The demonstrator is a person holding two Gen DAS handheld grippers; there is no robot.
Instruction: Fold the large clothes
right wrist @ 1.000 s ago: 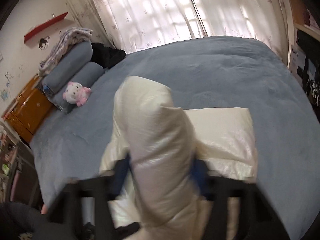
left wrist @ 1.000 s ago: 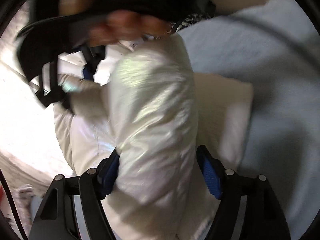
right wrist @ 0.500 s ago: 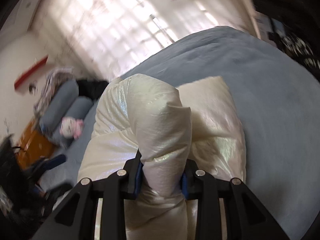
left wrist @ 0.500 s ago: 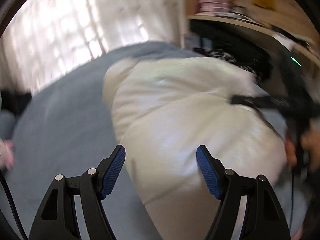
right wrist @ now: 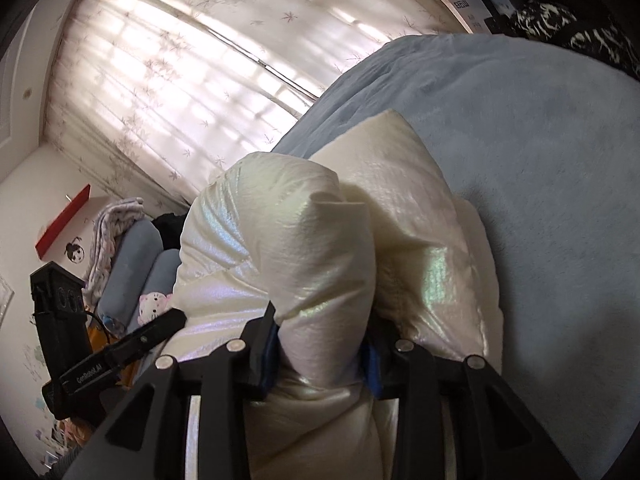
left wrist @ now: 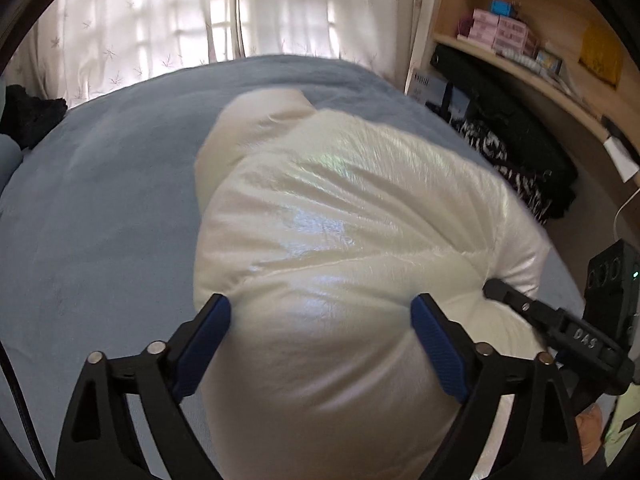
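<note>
A shiny cream puffer jacket (left wrist: pixel 340 220) lies bunched on the blue bed (left wrist: pixel 100 208). My left gripper (left wrist: pixel 320 320) straddles its near bulge. Its jaws are opening wide, the padding swells between the blue pads, and they do not squeeze it. The right gripper's black finger (left wrist: pixel 520 304) pokes into the jacket's right side. In the right wrist view my right gripper (right wrist: pixel 320 344) pinches a thick raised fold of the jacket (right wrist: pixel 288 248), with the pads sunk into it while the jaws ease open a little. The left gripper's finger (right wrist: pixel 152 332) shows at the left.
Curtains (left wrist: pixel 240 8) cover the window behind the bed. A wooden shelf (left wrist: pixel 520 52) and dark patterned clothes (left wrist: pixel 520 160) stand at the bed's right. Blue bolsters and a pink plush toy (right wrist: pixel 152 304) lie at the head end. Bare blue cover (right wrist: pixel 540 160) spreads right of the jacket.
My left gripper rolled and swung round to face the window, and its jaws widened over the jacket. The right gripper sank and rolled, still holding the fold.
</note>
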